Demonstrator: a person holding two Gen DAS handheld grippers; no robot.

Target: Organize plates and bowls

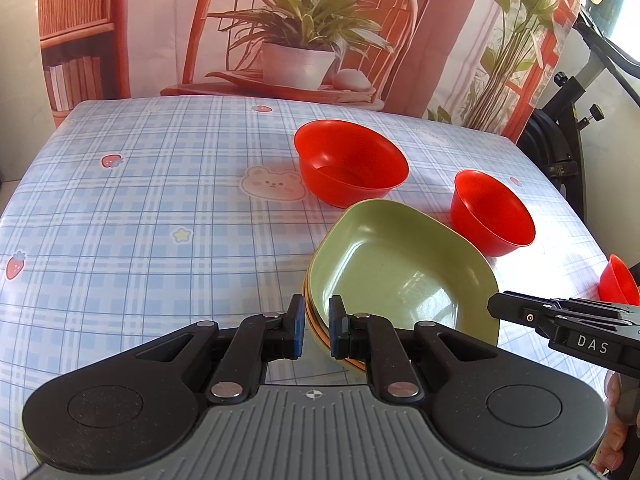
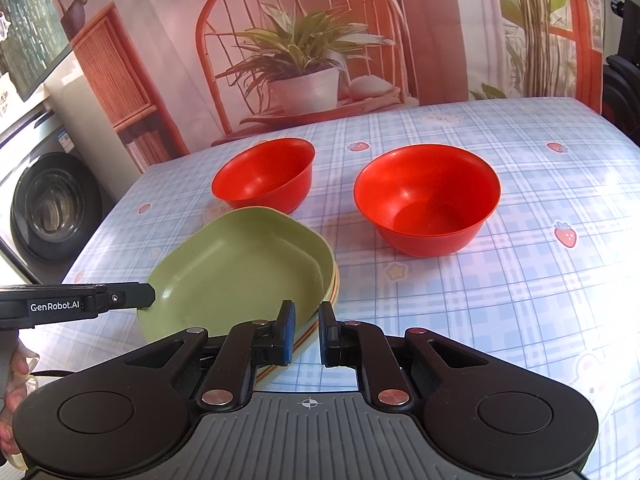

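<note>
A green plate lies on top of a stack of plates, with an orange one showing under its rim. The stack also shows in the right wrist view. My left gripper is open and empty, its jaws on either side of the stack's near left rim. My right gripper is open and empty at the stack's right rim. Two red bowls stand upright beyond the plates: one farther, one nearer the right. A third red bowl peeks in at the right edge.
The table has a blue plaid cloth with bears and strawberries. A printed backdrop hangs behind its far edge. A washing machine stands to the left and a black stand to the right.
</note>
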